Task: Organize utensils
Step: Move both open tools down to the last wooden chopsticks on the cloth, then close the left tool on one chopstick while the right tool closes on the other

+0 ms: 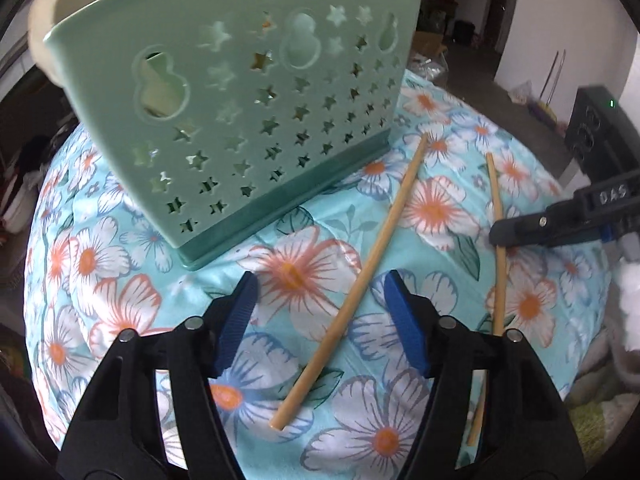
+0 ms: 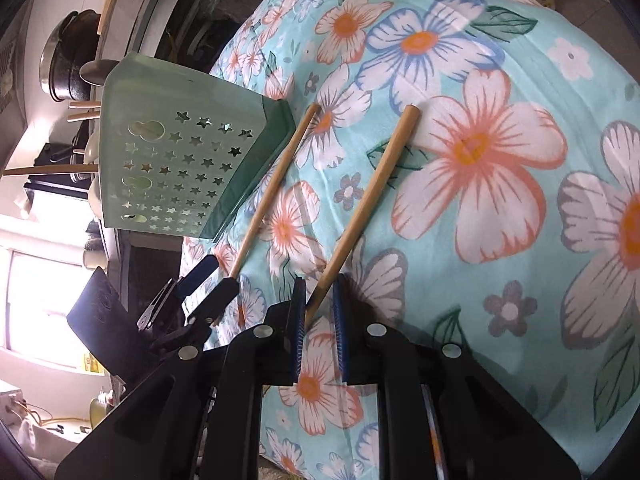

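Collecting the two loose chopsticks off the flowered bench point(image 1: 132, 308) for the green holder point(image 1: 248, 120) is my current step, I judge. My right tool point(image 2: 319, 300) pinches the near end of one chopstick point(image 2: 368, 196), while my left tool point(image 1: 320, 320) stands spread, straddling the other chopstick point(image 1: 360, 276) without touching it. Next I must squeeze the left, then lift both tips-down into the holder's open top.

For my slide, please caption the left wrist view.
Open left gripper over a chopstick beside the green holder.
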Demonstrator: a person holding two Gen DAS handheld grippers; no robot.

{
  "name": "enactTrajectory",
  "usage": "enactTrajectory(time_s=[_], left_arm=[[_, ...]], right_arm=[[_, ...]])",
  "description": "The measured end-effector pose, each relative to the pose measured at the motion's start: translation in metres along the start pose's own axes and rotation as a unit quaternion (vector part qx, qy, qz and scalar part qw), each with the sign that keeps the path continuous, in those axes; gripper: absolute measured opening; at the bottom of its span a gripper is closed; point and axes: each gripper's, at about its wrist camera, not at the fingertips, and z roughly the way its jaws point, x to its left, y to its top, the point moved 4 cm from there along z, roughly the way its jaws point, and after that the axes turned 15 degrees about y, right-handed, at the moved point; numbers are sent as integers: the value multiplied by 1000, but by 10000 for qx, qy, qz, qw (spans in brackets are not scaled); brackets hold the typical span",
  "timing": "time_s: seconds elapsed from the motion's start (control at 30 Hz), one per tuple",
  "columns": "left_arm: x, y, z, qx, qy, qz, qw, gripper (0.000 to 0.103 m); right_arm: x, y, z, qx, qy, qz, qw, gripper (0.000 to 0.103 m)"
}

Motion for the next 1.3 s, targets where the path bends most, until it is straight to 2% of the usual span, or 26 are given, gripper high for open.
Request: enactTrajectory(time_s=[0.07, 0.17, 0.23, 0.43, 0.8, 0.97, 1.03, 1.1, 1.3], left_arm=[[-3, 0, 3, 1, 61, 85, 9999, 52], [-6, 2, 3, -21, 23, 116, 9999, 39], [-8, 2, 3, -23, 7, 144, 9999, 27], [-13, 4, 0, 16, -73, 165, 9998, 13], [-6, -23, -19, 556, -668, -173, 9961, 11], [-2, -18, -17, 628, -952, -473, 9923, 23], [-1, -13, -16, 587, -929, -465, 9929, 24], [-2, -6, -12, 548, -913, -449, 9933, 25], [-7, 13, 4, 508, -894, -371, 9940, 25]], right_arm=[[1, 0, 1, -10, 10, 6, 10000, 14], [5, -1, 9, -26, 16, 14, 10000, 14], [9, -3, 15, -39, 17, 12, 10000, 14], [13, -5, 16, -64, -46, -107, 9999, 14], [19, -19, 8, 31, -250, -260, 9993, 15], [21, -19, 8, 70, -313, -307, 9990, 18], [24, -18, 9, 71, -293, -351, 9989, 28], [28, -17, 10, 60, -354, -434, 9984, 32], [27, -7, 15, -73, -431, -374, 9983, 33]])
